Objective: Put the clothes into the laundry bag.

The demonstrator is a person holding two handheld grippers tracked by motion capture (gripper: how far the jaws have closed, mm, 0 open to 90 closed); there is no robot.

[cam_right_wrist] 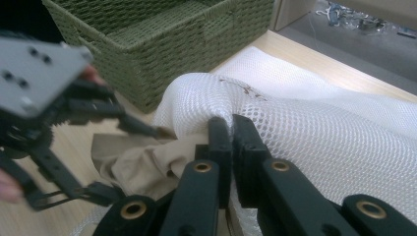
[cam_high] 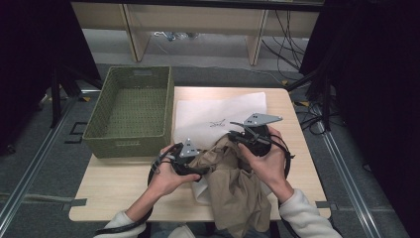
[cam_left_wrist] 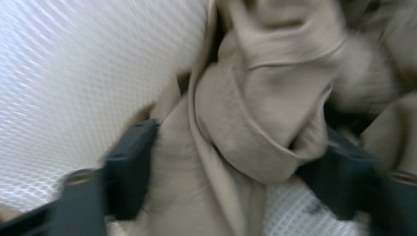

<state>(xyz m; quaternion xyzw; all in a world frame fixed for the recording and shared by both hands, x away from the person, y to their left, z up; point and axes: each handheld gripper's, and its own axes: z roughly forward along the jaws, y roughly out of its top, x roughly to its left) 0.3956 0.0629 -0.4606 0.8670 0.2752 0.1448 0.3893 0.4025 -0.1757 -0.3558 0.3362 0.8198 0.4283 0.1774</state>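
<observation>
A beige garment (cam_high: 237, 188) lies bunched on the wooden table (cam_high: 114, 183), and its lower part hangs over the front edge. Behind it lies a white mesh bag (cam_high: 218, 111). My left gripper (cam_high: 200, 171) reaches into the bunch from the left. In the left gripper view its jaws (cam_left_wrist: 231, 157) stand wide apart with a thick fold of the garment (cam_left_wrist: 255, 108) between them, above the mesh (cam_left_wrist: 74, 73); that picture is blurred. My right gripper (cam_right_wrist: 231, 125) is shut on the raised edge of the mesh bag (cam_right_wrist: 319, 128), which it holds up over the garment (cam_right_wrist: 162, 164).
A green woven basket (cam_high: 96, 114) with nothing in it stands at the table's back left, close to the mesh bag. Bare wood lies in front of the basket. Beyond the table are shelf legs and cables on the floor.
</observation>
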